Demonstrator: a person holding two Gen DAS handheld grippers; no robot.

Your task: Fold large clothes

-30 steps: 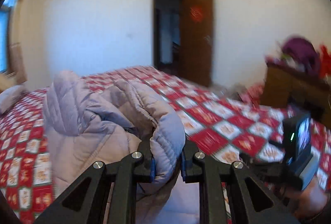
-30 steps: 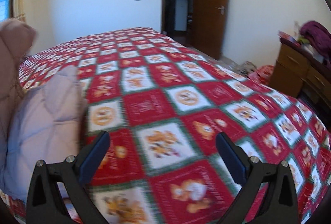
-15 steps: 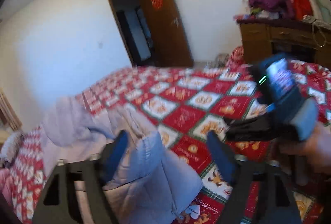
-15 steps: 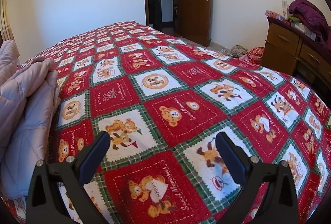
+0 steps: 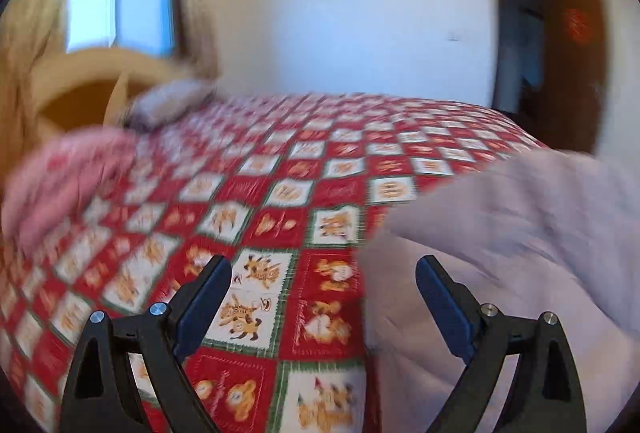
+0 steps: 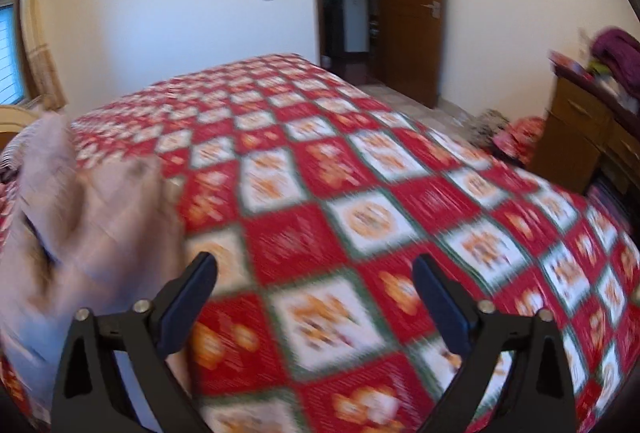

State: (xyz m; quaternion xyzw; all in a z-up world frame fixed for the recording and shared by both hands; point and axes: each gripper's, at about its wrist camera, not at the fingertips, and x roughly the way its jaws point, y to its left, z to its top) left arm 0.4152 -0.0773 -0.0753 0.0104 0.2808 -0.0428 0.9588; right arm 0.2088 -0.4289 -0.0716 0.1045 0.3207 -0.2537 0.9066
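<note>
A: In the left wrist view, where does the jacket (image 5: 520, 233) lie?

B: To the right of the left claw (image 5: 323, 303), heaped on the bed (image 5: 280, 169); its near edge runs just past the right finger. The claw is spread wide, holding nothing. How its long axis runs I can't tell through the blur.

A: And the right wrist view?

B: The jacket (image 6: 80, 233) sits to the left of the right claw (image 6: 315, 299), beside the left finger. That claw is released too, over bare quilt.

A: Which is nearer?

B: Both close; I'd judge the left slightly.

A: Any writing?

B: A red emblem on the door (image 6: 408, 5); unreadable.
</note>
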